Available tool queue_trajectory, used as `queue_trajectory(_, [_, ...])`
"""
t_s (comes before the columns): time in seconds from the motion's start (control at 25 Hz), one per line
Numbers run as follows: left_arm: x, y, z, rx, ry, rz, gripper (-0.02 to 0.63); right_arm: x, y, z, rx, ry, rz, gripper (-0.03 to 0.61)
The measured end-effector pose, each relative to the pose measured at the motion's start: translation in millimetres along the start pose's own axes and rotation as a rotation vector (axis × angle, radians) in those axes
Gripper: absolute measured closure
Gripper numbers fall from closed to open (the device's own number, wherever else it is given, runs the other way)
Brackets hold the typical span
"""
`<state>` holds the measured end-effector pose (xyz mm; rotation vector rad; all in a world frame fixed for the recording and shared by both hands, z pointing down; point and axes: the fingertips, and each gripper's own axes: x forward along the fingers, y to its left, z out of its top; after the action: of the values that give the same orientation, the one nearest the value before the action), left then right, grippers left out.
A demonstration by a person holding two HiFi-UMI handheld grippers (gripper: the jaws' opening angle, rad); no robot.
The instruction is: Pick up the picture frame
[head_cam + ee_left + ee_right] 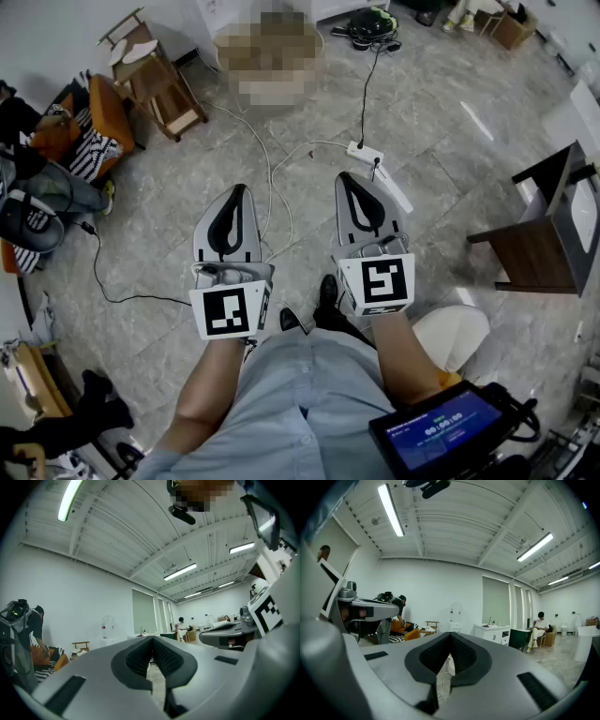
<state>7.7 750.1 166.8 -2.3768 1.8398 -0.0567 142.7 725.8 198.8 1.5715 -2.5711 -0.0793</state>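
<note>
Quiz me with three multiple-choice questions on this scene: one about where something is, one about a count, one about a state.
1. Where does the white plastic power strip lie?
A on the grey stone floor, ahead of the grippers
B on a tabletop
C in a gripper

2. How many grey two-jaw grippers does the person hold?
A one
B two
C three

3. How do both grippers' jaws stand?
A wide apart
B together, on nothing
C clamped on a frame

1 A: it lies flat on the floor.
2 B: the left gripper and right gripper show side by side.
3 B: the tips meet in both gripper views.
</note>
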Motion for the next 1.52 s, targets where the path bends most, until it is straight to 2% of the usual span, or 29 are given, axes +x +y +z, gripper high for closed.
queue_trajectory(0.2, [8.7,-11.1,-2.7,-0.008,0.005,0.001,0.603,-2.6,-16.5,-5.4,0.017,-0.003,-0.026,0.568])
queue_trajectory(0.36, [14.0,-16.7,-6.5,0.01,0.009,-0.002,0.603,-2.5,-24.0,-11.3,0.035,0.0,-0.006,0.568])
queue_trajectory(0.76, [70.1,-42.4,-7.3,0.036,0.039,0.048,0.603,13.0,-106.5,-23.4,0.066,-0.013,-0.027,0.565])
queue_trajectory(1.08, [104.8,-54.9,-3.5,0.05,0.035,0.042,0.603,23.5,-152.0,-23.0,0.085,-0.026,-0.064,0.565])
queue_trajectory(1.28, [135.4,-54.8,-13.3,0.043,0.052,0.031,0.603,46.6,-172.4,-28.3,0.082,-0.006,-0.078,0.565])
queue_trajectory(1.52, [188.0,-27.1,-36.0,0.02,0.074,0.043,0.603,104.8,-186.1,-46.3,0.085,0.032,-0.07,0.565])
